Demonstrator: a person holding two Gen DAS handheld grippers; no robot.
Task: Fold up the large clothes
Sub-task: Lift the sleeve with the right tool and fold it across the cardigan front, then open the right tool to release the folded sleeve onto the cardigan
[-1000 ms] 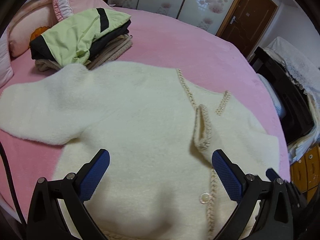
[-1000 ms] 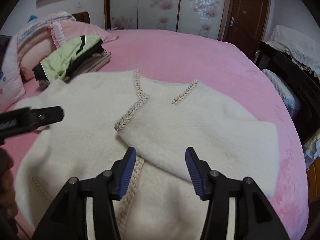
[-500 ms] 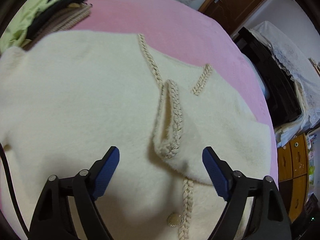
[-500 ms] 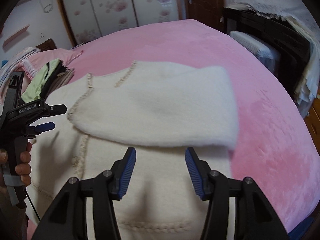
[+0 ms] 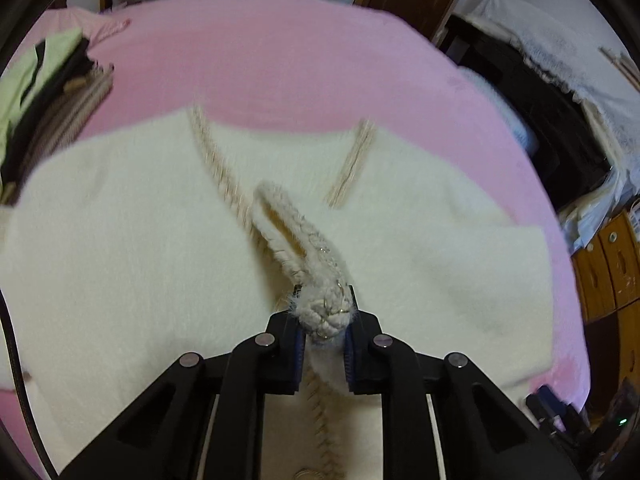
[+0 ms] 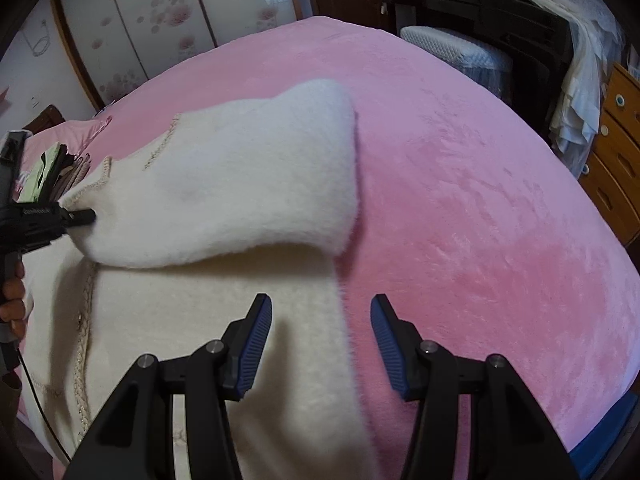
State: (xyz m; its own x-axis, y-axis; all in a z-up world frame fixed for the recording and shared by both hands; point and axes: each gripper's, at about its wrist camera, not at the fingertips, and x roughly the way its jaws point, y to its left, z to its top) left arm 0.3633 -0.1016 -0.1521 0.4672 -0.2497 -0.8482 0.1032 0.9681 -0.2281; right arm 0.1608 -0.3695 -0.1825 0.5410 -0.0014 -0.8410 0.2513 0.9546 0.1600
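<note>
left tool (image 5: 323,320) jaws just closed, now pinching cardigan (image 5: 120,240) cuff

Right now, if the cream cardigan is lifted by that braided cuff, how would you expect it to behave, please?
Probably floppy: the cream cardigan lies limp, its sleeve draped over. The fluffy pile likely grips; the left gripper pinches the braided cuff.
</note>
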